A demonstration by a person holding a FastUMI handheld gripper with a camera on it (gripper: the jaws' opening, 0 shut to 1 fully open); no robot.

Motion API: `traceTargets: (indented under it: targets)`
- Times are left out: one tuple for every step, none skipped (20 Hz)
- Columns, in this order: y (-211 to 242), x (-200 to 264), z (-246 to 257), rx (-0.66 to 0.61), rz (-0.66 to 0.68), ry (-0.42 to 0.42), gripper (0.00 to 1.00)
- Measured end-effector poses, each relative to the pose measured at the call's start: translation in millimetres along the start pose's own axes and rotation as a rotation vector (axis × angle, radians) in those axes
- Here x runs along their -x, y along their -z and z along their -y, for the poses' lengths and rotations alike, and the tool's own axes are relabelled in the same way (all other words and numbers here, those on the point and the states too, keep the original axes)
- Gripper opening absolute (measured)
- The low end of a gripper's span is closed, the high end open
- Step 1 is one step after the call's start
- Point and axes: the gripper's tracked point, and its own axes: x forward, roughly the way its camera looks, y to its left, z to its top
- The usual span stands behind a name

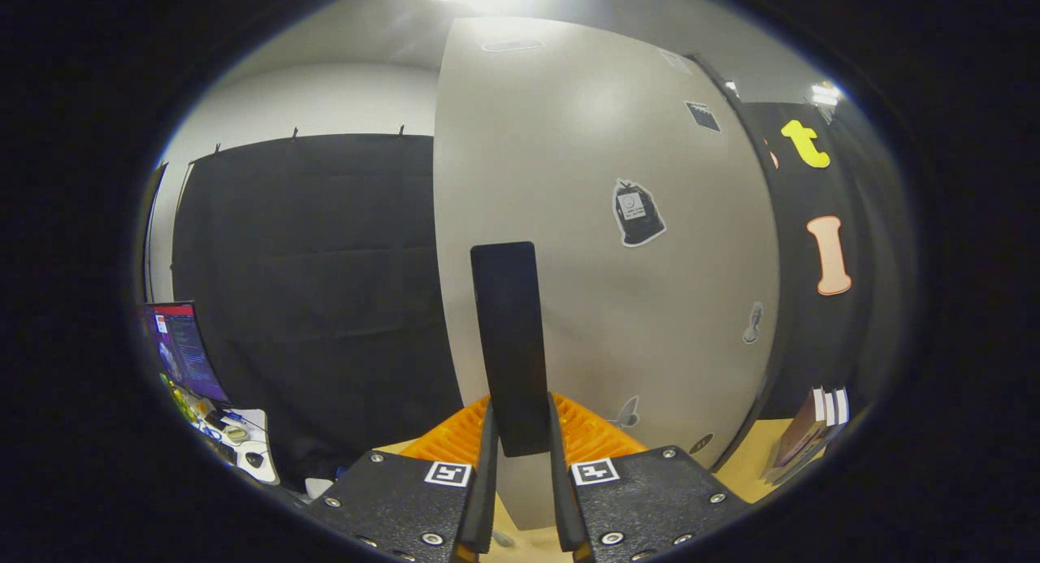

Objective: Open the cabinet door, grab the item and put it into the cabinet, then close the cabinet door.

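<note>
My gripper (520, 437) is shut on a flat black rectangular item (505, 344), which stands upright between the fingers and rises well above the fingertips. Close behind the item stands a tall pale cabinet panel (601, 222) with a few stickers on it. I cannot tell whether this panel is the door or a side wall. No opening into the cabinet shows. A wooden tabletop (743, 465) lies under the fingers and runs up to the foot of the panel.
A few books (808, 433) stand on the tabletop to the right of the cabinet. Far off to the left is a desk (244, 445) with a lit monitor (185, 352) and small clutter. Black cloth walls close the booth behind.
</note>
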Motion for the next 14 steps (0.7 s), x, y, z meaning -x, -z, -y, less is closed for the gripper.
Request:
traceTargets:
  targets:
    - [0, 4, 4, -0.005, 0.0, 0.005, 0.3]
    - [0, 11, 6, -0.005, 0.001, 0.014, 0.3]
    - [-1, 18, 8, -0.001, 0.004, 0.025, 0.3]
    - [-1, 29, 12, 0.006, 0.007, 0.043, 0.3]
    - [0, 40, 17, 0.011, 0.009, 0.062, 0.3]
    - [1, 53, 23, 0.012, 0.011, 0.088, 0.3]
    - [1, 61, 28, 0.008, 0.011, 0.115, 0.3]
    - [1, 69, 36, 0.003, 0.015, 0.152, 0.3]
    - [-1, 78, 41, -0.003, 0.023, 0.178, 0.3]
    - [-3, 80, 49, -0.009, 0.039, 0.209, 0.3]
    - [-9, 86, 55, -0.01, 0.061, 0.239, 0.3]
    - [-13, 89, 63, -0.005, 0.078, 0.285, 0.3]
    - [-15, 93, 72, 0.007, 0.084, 0.339, 0.29]
    - [-14, 102, 81, 0.022, 0.09, 0.398, 0.3]
